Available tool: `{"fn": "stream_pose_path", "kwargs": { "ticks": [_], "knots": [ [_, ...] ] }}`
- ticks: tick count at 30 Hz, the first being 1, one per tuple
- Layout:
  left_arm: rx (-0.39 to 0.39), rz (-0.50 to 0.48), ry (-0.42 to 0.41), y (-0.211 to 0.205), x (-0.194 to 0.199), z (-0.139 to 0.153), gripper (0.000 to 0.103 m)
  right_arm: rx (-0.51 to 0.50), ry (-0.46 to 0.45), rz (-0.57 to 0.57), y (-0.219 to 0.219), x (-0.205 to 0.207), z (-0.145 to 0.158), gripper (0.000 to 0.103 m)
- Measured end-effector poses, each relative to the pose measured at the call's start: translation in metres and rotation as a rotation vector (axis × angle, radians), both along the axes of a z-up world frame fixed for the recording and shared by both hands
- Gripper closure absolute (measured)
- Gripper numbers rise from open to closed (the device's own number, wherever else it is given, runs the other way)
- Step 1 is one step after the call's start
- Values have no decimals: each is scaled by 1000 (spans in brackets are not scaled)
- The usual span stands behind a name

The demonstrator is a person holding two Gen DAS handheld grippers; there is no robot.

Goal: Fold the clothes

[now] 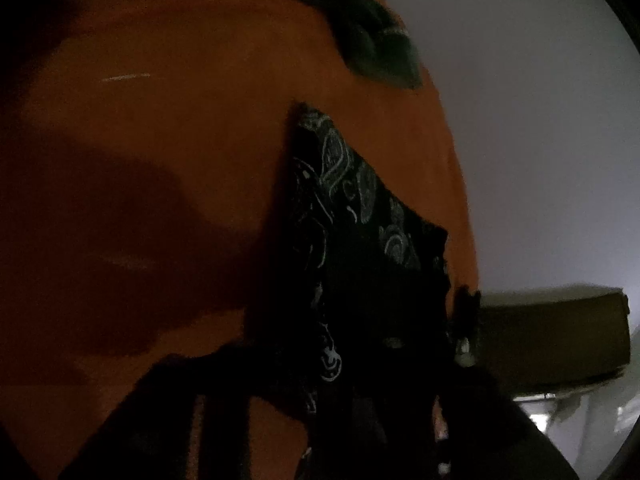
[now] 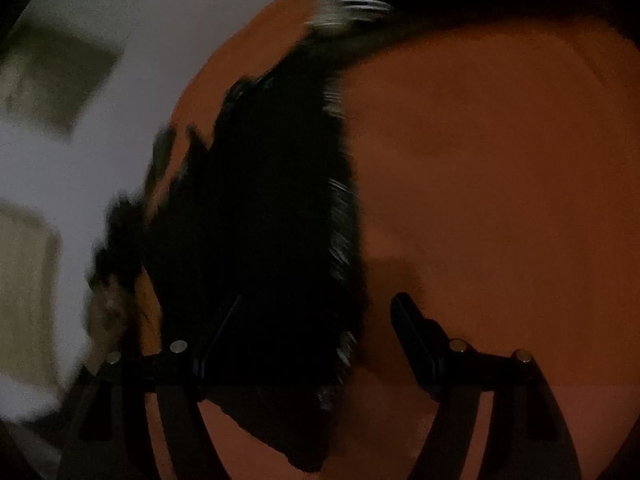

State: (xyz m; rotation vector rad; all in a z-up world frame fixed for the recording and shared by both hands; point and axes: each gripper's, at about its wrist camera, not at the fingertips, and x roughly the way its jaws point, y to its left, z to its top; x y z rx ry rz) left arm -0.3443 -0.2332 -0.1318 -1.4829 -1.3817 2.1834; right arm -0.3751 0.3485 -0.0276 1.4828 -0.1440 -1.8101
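A black bandana (image 1: 352, 208) with a white paisley print lies on the orange surface (image 1: 160, 120). Its near end runs down into my left gripper (image 1: 352, 360), whose dark fingers merge with the cloth, so their stand is unreadable. In the right wrist view the same black cloth (image 2: 260, 200) shows blurred, with a pale printed edge on its right side. My right gripper (image 2: 318, 308) stands open above it. The left finger (image 2: 216, 336) is over the cloth, the right finger (image 2: 412, 332) over bare orange surface (image 2: 480, 160). Neither pad presses on the cloth.
A dark green garment (image 1: 376, 52) lies at the far edge of the orange surface. A striped item (image 2: 352, 0) sits near the top of the right wrist view. A cardboard box (image 1: 552, 332) stands beyond the surface's edge on the pale floor (image 1: 540, 120).
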Motion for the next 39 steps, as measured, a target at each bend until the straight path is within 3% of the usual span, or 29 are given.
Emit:
{"fn": "stream_pose_path", "kwargs": {
  "ticks": [4, 6, 7, 8, 10, 12, 15, 16, 17, 18, 21, 23, 26, 27, 29, 30, 31, 34, 35, 37, 39],
  "knots": [
    [-49, -33, -33, 19, -30, -9, 59, 79, 191, 304, -132, -26, 65, 29],
    [-53, -10, -48, 24, -50, -14, 59, 80, 260, 398, -200, -39, 79, 26],
    [-46, 12, -27, 24, -55, -13, 59, 80, 302, 437, -238, -45, 85, 19],
    [-37, 32, 6, 24, -57, -12, 60, 93, 328, 462, -269, -53, 83, 17],
    [-67, 26, 65, 33, -63, -4, 99, 97, 366, 487, -339, -66, 67, 17],
    [-131, -6, 100, 42, -64, 8, 99, 135, 338, 520, -387, -77, 42, 17],
    [-171, -20, 141, 40, -59, 23, 99, 281, 287, 441, -441, -101, -10, 21],
    [-177, -24, 154, 39, -59, 28, 99, 308, 252, 409, -449, -108, -23, 49],
    [-179, -30, 165, 40, -59, 33, 99, 291, 203, 397, -451, -113, -30, 102],
    [-182, -33, 187, 42, -57, 41, 99, 266, 151, 389, -451, -118, -36, 99],
    [-196, -36, 265, 46, -47, 73, 100, 13, 121, 345, -422, -120, 0, 101],
    [-209, -15, 391, 47, -24, 110, 100, -222, 73, 352, -392, -120, 34, 101],
    [-239, -25, 585, 51, 1, 167, 99, -495, -23, 373, -363, -134, 55, 101],
    [-281, -42, 597, 54, -5, 176, 99, -569, -44, 370, -357, -142, 58, 101],
    [-389, -78, 578, 63, -26, 186, 97, -578, -127, 353, -364, -167, 39, 100],
    [-438, -93, 529, 65, -42, 180, 97, -577, -169, 344, -369, -180, 28, 99],
    [-476, -101, 468, 69, -59, 167, 96, -514, -176, 313, -380, -190, 13, 89],
    [-555, -116, 220, 70, -106, 109, 95, -281, -163, 215, -404, -209, -31, 40],
    [-547, -111, 133, 65, -117, 87, 95, -193, -151, 180, -408, -213, -45, 37],
    [-484, -57, -85, 47, -132, 40, 94, -148, -129, 138, -405, -213, -54, 37],
    [-400, 19, -159, 31, -132, 23, 94, -162, -73, 138, -396, -206, -42, 37]
  ]
}}
